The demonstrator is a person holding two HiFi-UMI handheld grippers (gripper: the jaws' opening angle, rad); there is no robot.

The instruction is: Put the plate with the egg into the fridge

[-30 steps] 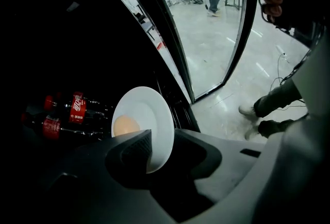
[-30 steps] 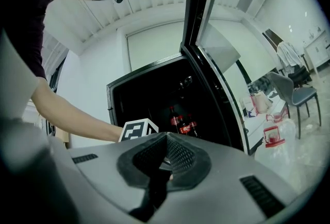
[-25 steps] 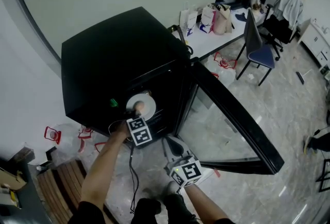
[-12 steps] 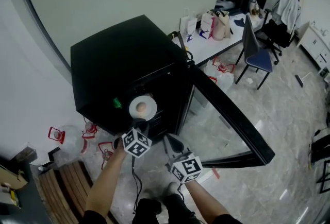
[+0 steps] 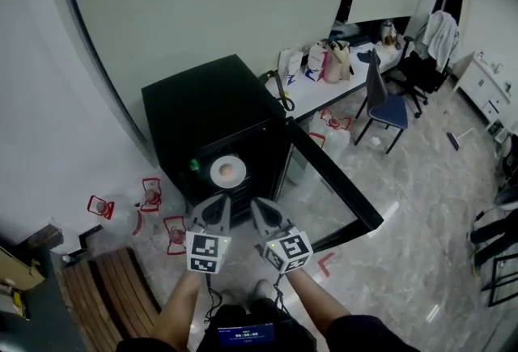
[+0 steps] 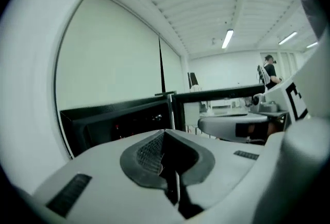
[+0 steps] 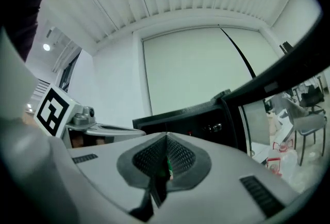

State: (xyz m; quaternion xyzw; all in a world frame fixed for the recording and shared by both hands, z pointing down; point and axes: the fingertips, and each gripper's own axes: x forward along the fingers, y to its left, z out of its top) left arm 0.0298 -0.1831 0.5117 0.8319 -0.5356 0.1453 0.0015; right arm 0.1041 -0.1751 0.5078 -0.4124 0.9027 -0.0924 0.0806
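Already the plate (image 5: 215, 173) with the egg (image 5: 230, 171) sits inside the fridge (image 5: 206, 108), centre frame
Both the left tool (image 5: 217, 211), jaws just closed, and the right tool (image 5: 263, 214) are pinched together, empty; swing the open door (image 5: 324, 192) gently closed

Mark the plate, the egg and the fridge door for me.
plate (image 5: 215, 172): head view, white rim left of the egg.
egg (image 5: 231, 172): head view, its middle.
fridge door (image 5: 336, 173): head view, black top edge of the open door.

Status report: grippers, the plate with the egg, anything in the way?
Left gripper shut, empty; right gripper shut, empty. Plate with egg inside fridge, door open. Nothing blocking seen.
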